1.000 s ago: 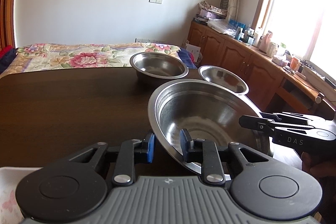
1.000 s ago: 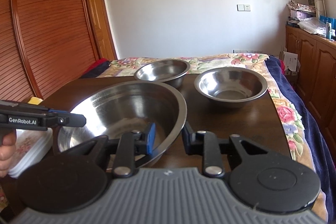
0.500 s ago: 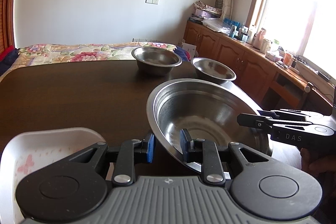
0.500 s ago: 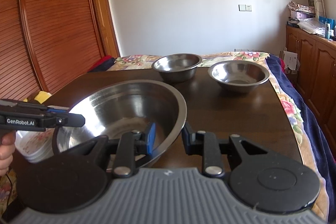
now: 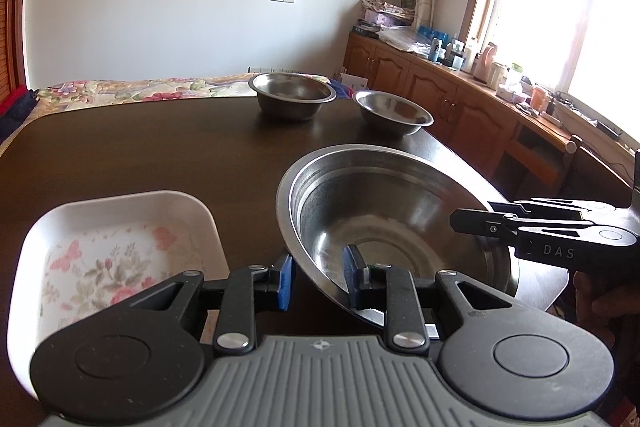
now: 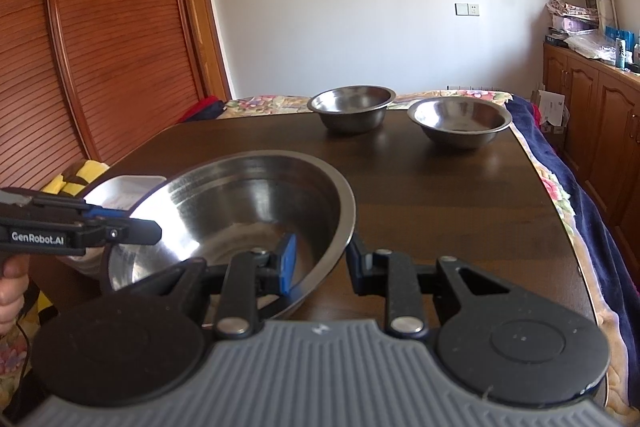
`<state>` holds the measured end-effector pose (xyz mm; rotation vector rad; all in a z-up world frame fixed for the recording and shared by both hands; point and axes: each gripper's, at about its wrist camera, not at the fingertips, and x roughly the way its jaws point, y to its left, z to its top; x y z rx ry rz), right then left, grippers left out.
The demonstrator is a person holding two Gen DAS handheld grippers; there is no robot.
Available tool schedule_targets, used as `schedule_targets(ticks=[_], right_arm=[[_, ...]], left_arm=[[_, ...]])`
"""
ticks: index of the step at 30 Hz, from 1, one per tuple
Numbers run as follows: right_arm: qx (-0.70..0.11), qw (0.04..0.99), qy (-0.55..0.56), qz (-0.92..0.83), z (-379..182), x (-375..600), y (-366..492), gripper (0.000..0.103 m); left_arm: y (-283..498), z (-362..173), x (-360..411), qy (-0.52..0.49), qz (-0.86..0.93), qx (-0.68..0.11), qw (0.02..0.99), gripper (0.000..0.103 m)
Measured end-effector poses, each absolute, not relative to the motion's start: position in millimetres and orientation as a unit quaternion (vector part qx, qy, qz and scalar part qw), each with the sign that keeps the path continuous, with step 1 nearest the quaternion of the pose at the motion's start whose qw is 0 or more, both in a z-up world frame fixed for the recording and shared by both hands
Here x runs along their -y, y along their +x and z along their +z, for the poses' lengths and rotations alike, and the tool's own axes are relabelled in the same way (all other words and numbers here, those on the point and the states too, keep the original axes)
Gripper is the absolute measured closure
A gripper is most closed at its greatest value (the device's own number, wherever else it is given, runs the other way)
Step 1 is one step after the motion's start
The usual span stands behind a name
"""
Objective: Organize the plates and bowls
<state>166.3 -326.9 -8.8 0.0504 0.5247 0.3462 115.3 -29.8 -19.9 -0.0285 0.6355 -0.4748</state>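
Note:
A large steel bowl (image 5: 392,219) (image 6: 248,203) hangs tilted over the near part of the dark table (image 5: 160,155), held by its rim from both sides. My left gripper (image 5: 318,277) is shut on its left rim, and its side shows in the right wrist view (image 6: 148,229). My right gripper (image 6: 320,263) is shut on the right rim; from the left wrist view it reaches in from the right (image 5: 476,221). A white floral plate (image 5: 120,247) (image 6: 124,185) lies just left of the bowl. Two smaller steel bowls (image 5: 294,99) (image 5: 394,111) stand apart at the far edge.
A bed with a flowered cover (image 5: 140,89) lies beyond the table. Wooden cabinets with clutter (image 5: 460,95) run along the right under a bright window. A ribbed wooden wardrobe door (image 6: 100,47) stands at the left. The table's right edge (image 6: 560,211) is close.
Both grippers have drawn the large bowl back toward the near edge. The two small bowls now look farther off. The white floral plate has come into view on the left.

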Motion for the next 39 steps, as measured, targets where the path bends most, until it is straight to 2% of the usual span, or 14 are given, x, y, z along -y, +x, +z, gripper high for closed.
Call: schedule_targets(ticks=[12,16,20,24,27,31,34,39], right_arm=[[-0.26,0.949,0.022,0.174,-14,324,161,0.073],[-0.258,0.95,0.024,0.176,-14,326,161,0.072],[-0.248,0.953,0.022,0.171,-5,334,164,0.07],[-0.232,0.959,0.016,0.165,11,342,173,0.069],[-0.222,0.961,0.01,0.163,21,348,187,0.062],[-0.216,0.963,0.005,0.162,30,352,209,0.061],[-0.213,0.963,-0.001,0.163,35,354,224,0.055],[-0.214,0.962,-0.011,0.166,38,356,248,0.055]], left_arm=[[112,-25,30,-0.01,-0.234,-0.313,0.92,0.073],[112,-24,28,-0.015,-0.235,-0.311,0.921,0.058],[115,-15,24,-0.014,-0.227,-0.299,0.927,0.048],[126,0,21,-0.015,-0.22,-0.281,0.934,0.046],[139,12,24,-0.006,-0.214,-0.27,0.939,0.045],[159,23,28,-0.014,-0.215,-0.265,0.94,0.045],[174,28,31,-0.013,-0.214,-0.264,0.94,0.045],[199,34,39,-0.002,-0.213,-0.265,0.94,0.044]])
